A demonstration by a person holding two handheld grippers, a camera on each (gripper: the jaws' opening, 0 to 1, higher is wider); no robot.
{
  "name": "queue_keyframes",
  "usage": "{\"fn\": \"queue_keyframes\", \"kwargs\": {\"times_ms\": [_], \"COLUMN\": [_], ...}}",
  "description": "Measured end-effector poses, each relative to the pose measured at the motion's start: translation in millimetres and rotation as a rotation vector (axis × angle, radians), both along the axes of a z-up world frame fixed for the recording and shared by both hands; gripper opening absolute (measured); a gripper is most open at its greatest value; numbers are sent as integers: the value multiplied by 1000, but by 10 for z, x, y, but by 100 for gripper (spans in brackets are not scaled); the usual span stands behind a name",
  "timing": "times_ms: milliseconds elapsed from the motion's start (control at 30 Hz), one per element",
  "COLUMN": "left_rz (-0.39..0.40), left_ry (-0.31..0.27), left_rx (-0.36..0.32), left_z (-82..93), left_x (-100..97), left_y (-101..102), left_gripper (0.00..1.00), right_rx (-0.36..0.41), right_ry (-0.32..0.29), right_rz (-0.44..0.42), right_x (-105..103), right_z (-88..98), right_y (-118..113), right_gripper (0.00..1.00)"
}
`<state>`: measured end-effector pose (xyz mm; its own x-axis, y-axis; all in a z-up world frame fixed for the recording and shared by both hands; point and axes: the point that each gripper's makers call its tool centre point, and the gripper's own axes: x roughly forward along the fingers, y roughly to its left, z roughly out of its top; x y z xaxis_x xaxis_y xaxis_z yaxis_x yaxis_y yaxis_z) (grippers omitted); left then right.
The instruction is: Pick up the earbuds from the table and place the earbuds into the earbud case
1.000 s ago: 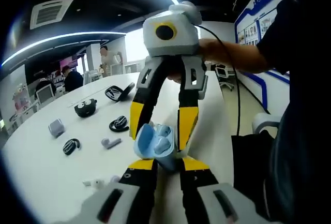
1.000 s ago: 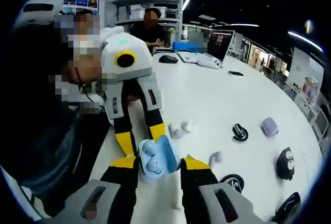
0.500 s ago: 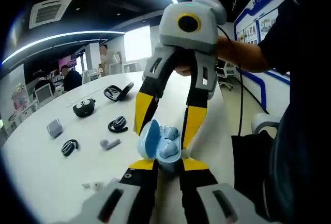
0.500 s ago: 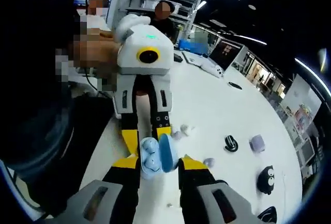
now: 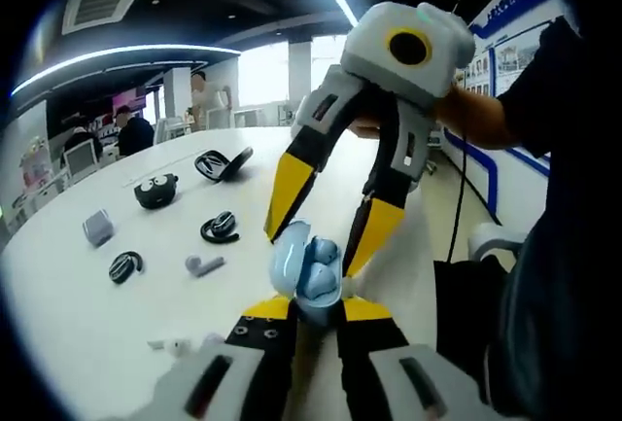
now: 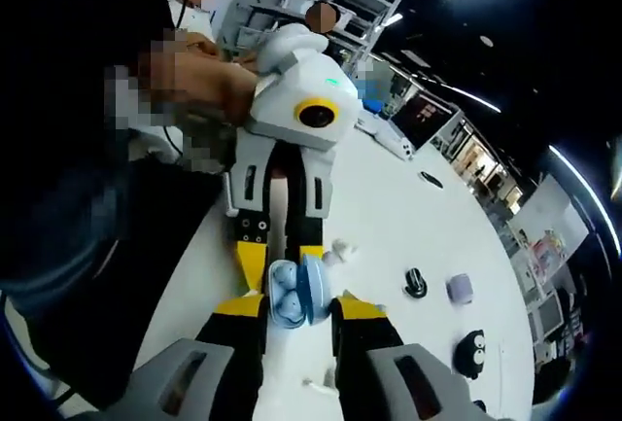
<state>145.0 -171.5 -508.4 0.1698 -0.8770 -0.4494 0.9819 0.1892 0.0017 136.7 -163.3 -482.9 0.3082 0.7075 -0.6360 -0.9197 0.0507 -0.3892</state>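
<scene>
While my left gripper (image 5: 316,309) clamps the open earbud case (image 5: 306,273), both earbuds (image 6: 283,298) look seated inside. My right gripper (image 5: 321,246), jaws apart, straddles the case; lid closing remains, I judge.

The pale blue earbud case (image 5: 305,280) looks like smooth, glossy plastic, its open lid and rounded shell catching soft highlights, and the white round table (image 5: 87,314) beneath it has a smooth, faintly sheeny finish that reflects the ceiling lights. The left gripper (image 5: 316,309) and the right gripper (image 6: 298,306) are built of hard plastic: matt black jaws with satin yellow tips, and pale grey, lightly glossy housings. On the table, the black ear-hook earbuds (image 5: 220,228) appear glossy, while the small lilac square case (image 5: 97,228) looks matt.
</scene>
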Motion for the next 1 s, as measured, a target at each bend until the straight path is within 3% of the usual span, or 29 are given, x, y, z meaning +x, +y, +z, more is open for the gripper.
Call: {"fn": "queue_keyframes", "kwargs": {"times_ms": [333,433,500,633,700,867,1000], "left_rz": [2,7,8,7,6,8,13], "left_ry": [-15,-22,-20,-24,-26,-25,-15], "left_rx": [4,11,6,4,4,-1,-8], "left_z": [1,-9,-3,6,9,11,9], "left_x": [-3,3,-1,-15,-19,-19,-17], "left_y": [-2,8,15,30,37,40,39], "left_gripper": [18,18,18,18,18,18,18], "right_rx": [4,-17,13,50,70,170,321], "right_ry": [-45,-33,-54,-21,15,174,341], "right_rz": [-6,-4,-21,-49,-70,-127,-151], "right_x": [-32,-83,-47,-34,14,34,36], "right_z": [50,24,82,77,25,-80,-51], "right_y": [-44,-87,-96,-104,-162,-190,-112], "right_gripper": [21,14,14,14,15,19,19]}}
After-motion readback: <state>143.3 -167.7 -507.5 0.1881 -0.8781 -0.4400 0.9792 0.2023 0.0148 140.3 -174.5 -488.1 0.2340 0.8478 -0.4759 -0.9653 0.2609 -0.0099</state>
